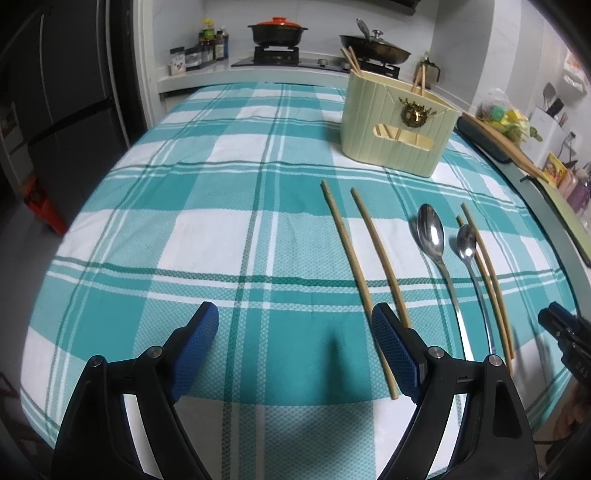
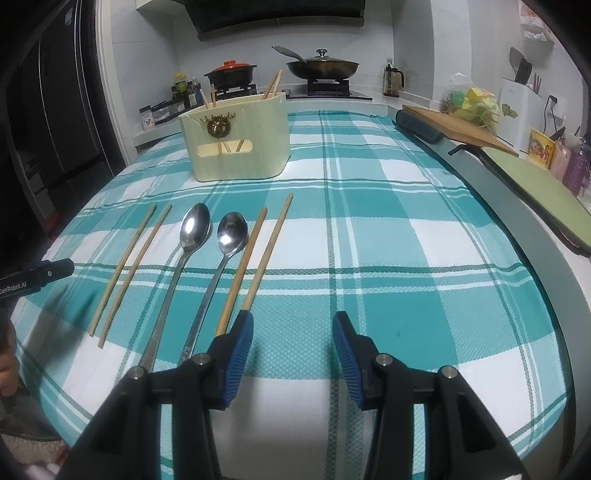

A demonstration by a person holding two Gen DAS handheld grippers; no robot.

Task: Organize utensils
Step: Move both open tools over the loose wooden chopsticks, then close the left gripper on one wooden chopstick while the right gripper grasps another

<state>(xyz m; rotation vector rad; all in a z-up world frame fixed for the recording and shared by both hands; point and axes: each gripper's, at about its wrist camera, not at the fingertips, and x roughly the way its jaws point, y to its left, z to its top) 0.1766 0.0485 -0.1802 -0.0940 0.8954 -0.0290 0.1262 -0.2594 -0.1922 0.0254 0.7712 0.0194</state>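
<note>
A cream utensil holder (image 1: 397, 125) (image 2: 236, 138) stands on the teal checked tablecloth (image 1: 221, 229) with a few chopsticks in it. In front of it lie a left pair of chopsticks (image 1: 354, 266) (image 2: 127, 269), a large spoon (image 1: 432, 236) (image 2: 192, 229), a smaller spoon (image 1: 467, 243) (image 2: 231, 232) and a right pair of chopsticks (image 1: 487, 277) (image 2: 255, 258). My left gripper (image 1: 295, 325) is open and empty, its right finger over the left pair's near ends. My right gripper (image 2: 293, 332) is open and empty, just right of the right pair's near ends.
A stove with a red-lidded pot (image 1: 277, 31) and a pan (image 1: 375, 50) is behind the table. A wooden board (image 2: 458, 127) and a green board (image 2: 535, 188) lie on the counter to the right. A dark fridge (image 1: 62, 92) stands to the left.
</note>
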